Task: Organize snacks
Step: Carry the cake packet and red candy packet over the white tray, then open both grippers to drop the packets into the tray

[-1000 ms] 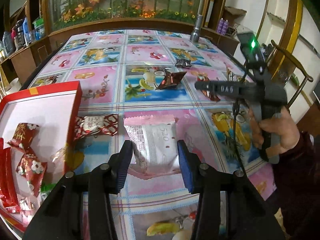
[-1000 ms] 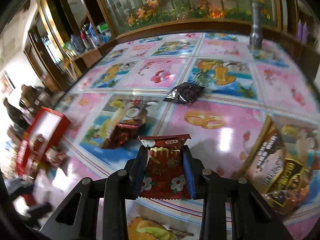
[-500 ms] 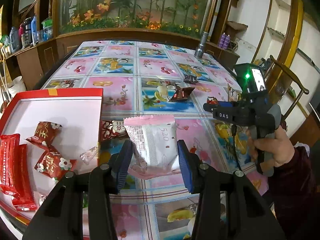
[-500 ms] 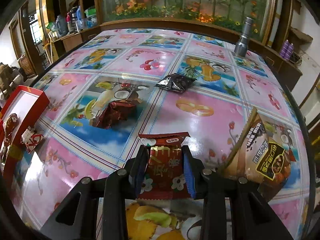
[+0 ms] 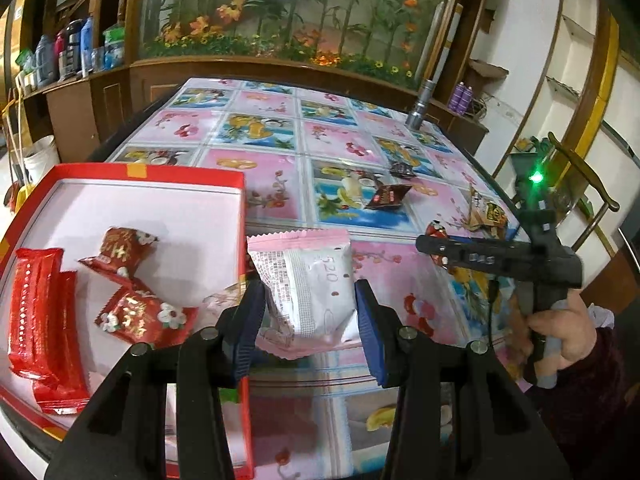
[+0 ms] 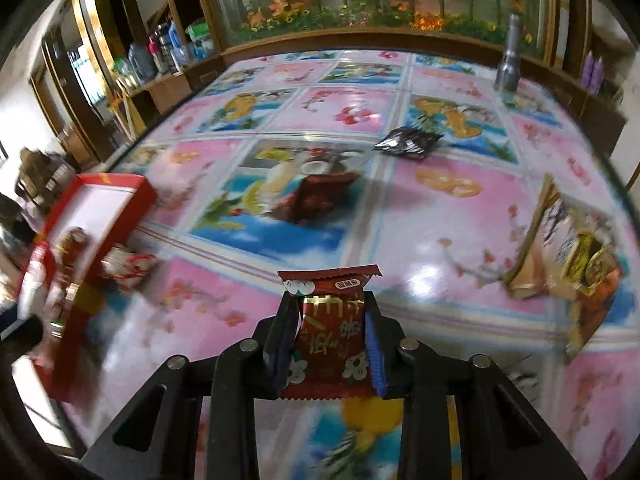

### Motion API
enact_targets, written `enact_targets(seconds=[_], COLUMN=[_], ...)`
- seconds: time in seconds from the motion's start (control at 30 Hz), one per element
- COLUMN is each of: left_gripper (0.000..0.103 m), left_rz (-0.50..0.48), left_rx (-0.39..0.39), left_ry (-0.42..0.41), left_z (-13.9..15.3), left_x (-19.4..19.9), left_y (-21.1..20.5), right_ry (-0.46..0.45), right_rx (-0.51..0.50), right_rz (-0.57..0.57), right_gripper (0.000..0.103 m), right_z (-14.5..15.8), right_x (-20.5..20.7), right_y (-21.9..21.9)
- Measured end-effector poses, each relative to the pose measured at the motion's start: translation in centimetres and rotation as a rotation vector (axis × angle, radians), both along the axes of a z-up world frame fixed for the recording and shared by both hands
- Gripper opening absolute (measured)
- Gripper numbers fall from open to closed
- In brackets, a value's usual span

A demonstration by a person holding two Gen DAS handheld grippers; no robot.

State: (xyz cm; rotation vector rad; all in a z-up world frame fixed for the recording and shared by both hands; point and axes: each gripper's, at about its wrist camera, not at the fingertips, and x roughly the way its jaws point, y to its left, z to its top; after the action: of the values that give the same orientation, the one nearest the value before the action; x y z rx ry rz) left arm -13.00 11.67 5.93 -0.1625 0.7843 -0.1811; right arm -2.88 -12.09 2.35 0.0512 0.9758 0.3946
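Note:
My left gripper (image 5: 308, 308) is shut on a white and pink snack packet (image 5: 306, 284) and holds it in the air beside the right rim of the red box (image 5: 242, 216). The box holds red candy packets (image 5: 136, 316) and red bars (image 5: 36, 316). My right gripper (image 6: 332, 328) is shut on a dark red candy packet (image 6: 332, 344) above the table. The right gripper also shows in the left wrist view (image 5: 428, 244), at the right. The red box shows blurred in the right wrist view (image 6: 96, 208), at the left.
On the patterned tablecloth (image 5: 328, 148) lie a brown packet (image 5: 390, 196), a black packet (image 5: 402, 169) and a larger snack bag (image 6: 572, 256). A silver flashlight (image 5: 422, 104) stands at the far edge. A red wrapper (image 6: 128, 268) lies beside the box.
My left gripper has lifted the white packet and carried it left, next to the box. My right gripper has swung left with its red candy; its view is blurred.

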Motion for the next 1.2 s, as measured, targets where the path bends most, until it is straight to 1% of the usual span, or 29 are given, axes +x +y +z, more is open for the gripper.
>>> enact_targets(seconds=[0.1, 0.23, 0.37, 0.53, 0.73, 0.83, 1.07, 1.2], left_gripper=[0.044, 0.044, 0.044, 0.044, 0.044, 0.044, 0.044, 0.044], left_rz=[0.021, 0.057, 0.096, 0.145, 0.202, 0.232, 0.289, 0.302], left_rx=[0.001, 0.009, 0.013, 0.044, 0.062, 0.067, 0.096, 0.110], left_ry=[0.002, -0.013, -0.026, -0.047, -0.056, -0.048, -0.036, -0.018], left_z=[0.1, 0.4, 0.8, 1.3, 1.1, 0.7, -0.1, -0.7], left_x=[-0.3, -0.8, -1.4, -2.1, -2.3, -2.4, -2.4, -2.2], left_y=[1.0, 2.5, 4.1, 6.0, 8.3, 9.6, 12.4, 13.4], right_ry=[0.043, 0.088, 0.110, 0.105, 0.088, 0.083, 0.123, 0.120], right_rx=[0.131, 0.243, 0.307, 0.373, 0.383, 0.379, 0.380, 0.350], right_rz=[0.030, 0.078, 0.144, 0.251, 0.383, 0.429, 0.468, 0.473], right_gripper=[0.031, 0.031, 0.031, 0.030, 0.030, 0.030, 0.030, 0.030], right_z=[0.1, 0.3, 1.0, 2.6, 4.5, 4.7, 3.6, 2.8], right_x=[-0.2, -0.2, -0.2, -0.9, -1.9, -2.5, -2.9, -3.1], right_y=[0.1, 1.4, 4.2, 8.7, 15.8, 18.9, 23.6, 25.2])
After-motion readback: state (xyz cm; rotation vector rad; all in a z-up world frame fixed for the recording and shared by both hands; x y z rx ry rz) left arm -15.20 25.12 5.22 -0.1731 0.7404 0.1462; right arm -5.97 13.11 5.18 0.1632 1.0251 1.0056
